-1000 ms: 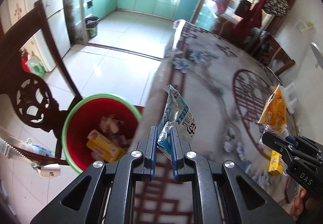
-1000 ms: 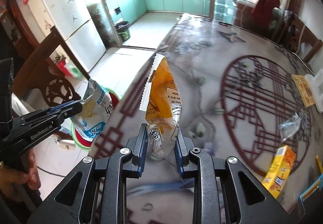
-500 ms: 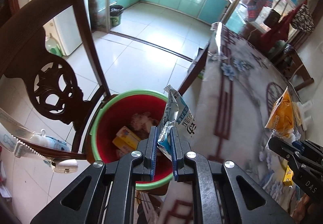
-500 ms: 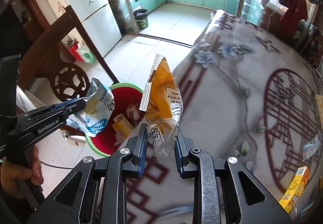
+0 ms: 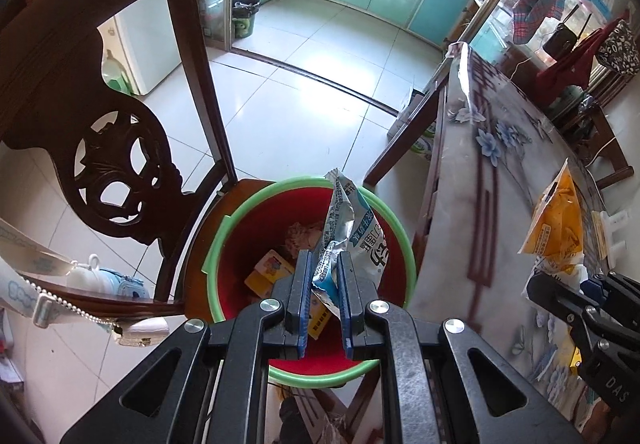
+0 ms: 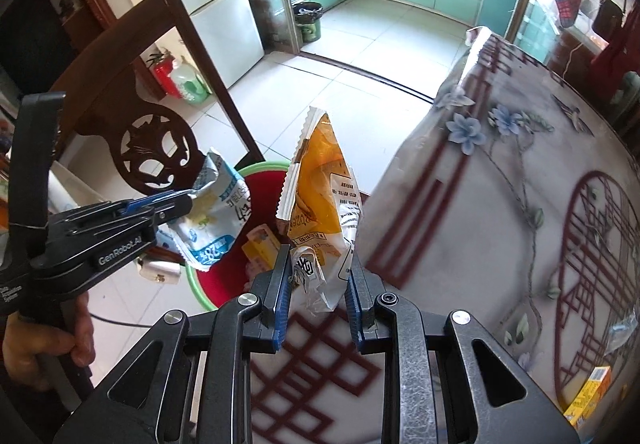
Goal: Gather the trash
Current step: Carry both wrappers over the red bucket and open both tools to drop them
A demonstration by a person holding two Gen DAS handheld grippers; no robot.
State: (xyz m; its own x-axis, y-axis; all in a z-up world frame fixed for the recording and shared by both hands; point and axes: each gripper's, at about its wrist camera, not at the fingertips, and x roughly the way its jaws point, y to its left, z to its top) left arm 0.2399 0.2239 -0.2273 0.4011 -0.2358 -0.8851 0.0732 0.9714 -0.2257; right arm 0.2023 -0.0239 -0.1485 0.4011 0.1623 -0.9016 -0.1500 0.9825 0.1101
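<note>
The left gripper [image 5: 323, 276] pinches the crumpled lower end of a blue-and-white foil snack wrapper [image 5: 352, 228] between its jaws, holding it upright directly above a red plastic bucket with a green rim [image 5: 240, 244]. The bucket sits on the seat of a dark carved wooden chair [image 5: 100, 148], just beside the edge of the desk covered in a glossy floral cloth with red lattice print [image 5: 500, 212]. Inside the bucket lie a yellow carton [image 5: 268, 272] and some crumpled scraps.

The right gripper [image 6: 318, 284] has its jaws closed on the bottom of an orange-and-white torn snack bag [image 6: 320, 204], which stands upright over the desk's near edge, close to the bucket's rim. A small yellow box [image 6: 588, 400] lies on the desk at the far right.
</note>
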